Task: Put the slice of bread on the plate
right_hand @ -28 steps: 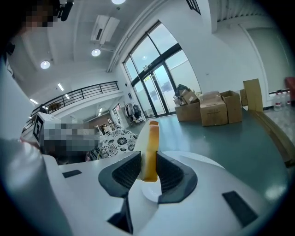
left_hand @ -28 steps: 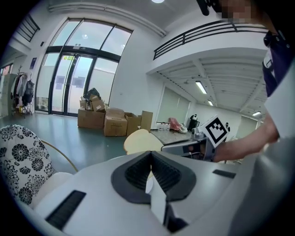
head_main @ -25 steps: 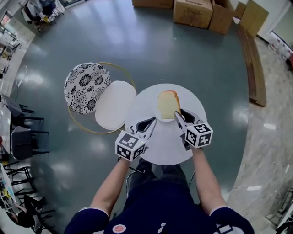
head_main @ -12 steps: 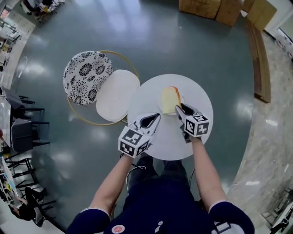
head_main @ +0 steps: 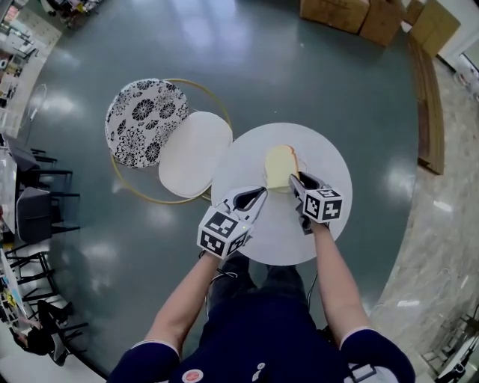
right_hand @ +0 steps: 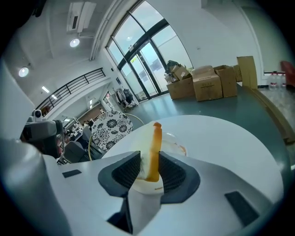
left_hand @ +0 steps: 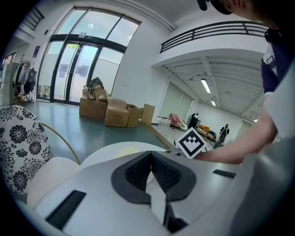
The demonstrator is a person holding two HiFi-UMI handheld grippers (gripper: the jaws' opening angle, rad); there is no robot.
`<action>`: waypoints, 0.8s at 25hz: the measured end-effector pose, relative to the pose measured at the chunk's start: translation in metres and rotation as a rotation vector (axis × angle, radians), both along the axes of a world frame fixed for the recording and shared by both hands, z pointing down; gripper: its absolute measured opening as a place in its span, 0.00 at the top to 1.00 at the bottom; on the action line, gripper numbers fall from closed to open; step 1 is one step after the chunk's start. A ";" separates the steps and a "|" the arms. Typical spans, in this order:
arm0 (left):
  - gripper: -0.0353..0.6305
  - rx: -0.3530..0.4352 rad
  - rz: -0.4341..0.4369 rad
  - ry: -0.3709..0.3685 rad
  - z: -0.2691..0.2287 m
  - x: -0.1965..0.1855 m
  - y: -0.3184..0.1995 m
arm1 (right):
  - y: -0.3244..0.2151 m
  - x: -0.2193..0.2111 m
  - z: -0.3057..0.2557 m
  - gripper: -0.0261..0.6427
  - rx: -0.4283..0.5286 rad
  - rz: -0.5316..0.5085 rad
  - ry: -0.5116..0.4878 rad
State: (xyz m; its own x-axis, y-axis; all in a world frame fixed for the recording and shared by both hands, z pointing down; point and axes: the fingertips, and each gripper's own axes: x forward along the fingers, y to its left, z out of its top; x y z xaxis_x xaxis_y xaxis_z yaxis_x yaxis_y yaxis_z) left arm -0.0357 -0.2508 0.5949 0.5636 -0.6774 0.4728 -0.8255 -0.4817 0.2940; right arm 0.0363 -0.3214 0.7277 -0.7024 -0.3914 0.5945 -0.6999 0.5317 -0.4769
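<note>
A slice of bread with a pale crumb and an orange-brown crust is over the round white table. My right gripper is shut on its near edge. In the right gripper view the slice stands edge-on between the dark pads of that gripper. Just beyond it a clear plate with a reddish smear lies on the table. My left gripper hovers over the table's near left part. Its jaws are shut with nothing between them, as the left gripper view shows.
Left of the table stands a gold-framed chair with a black-and-white floral back and a white seat. Cardboard boxes sit on the grey floor at the far side. A wooden bench runs along the right.
The right gripper's jaws have drawn in on the bread's near edge and shifted slightly up the table. The left gripper has stayed close to where it was.
</note>
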 end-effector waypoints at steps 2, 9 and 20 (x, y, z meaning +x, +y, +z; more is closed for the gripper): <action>0.94 -0.003 0.001 -0.002 0.001 -0.001 0.000 | 0.000 0.001 0.003 0.80 -0.005 0.005 -0.003; 0.94 -0.011 0.015 -0.006 0.003 0.004 -0.001 | -0.001 0.004 0.013 0.79 0.001 0.010 0.017; 0.94 0.010 0.016 -0.027 -0.009 0.003 -0.006 | -0.003 0.007 0.010 0.79 0.055 -0.028 0.102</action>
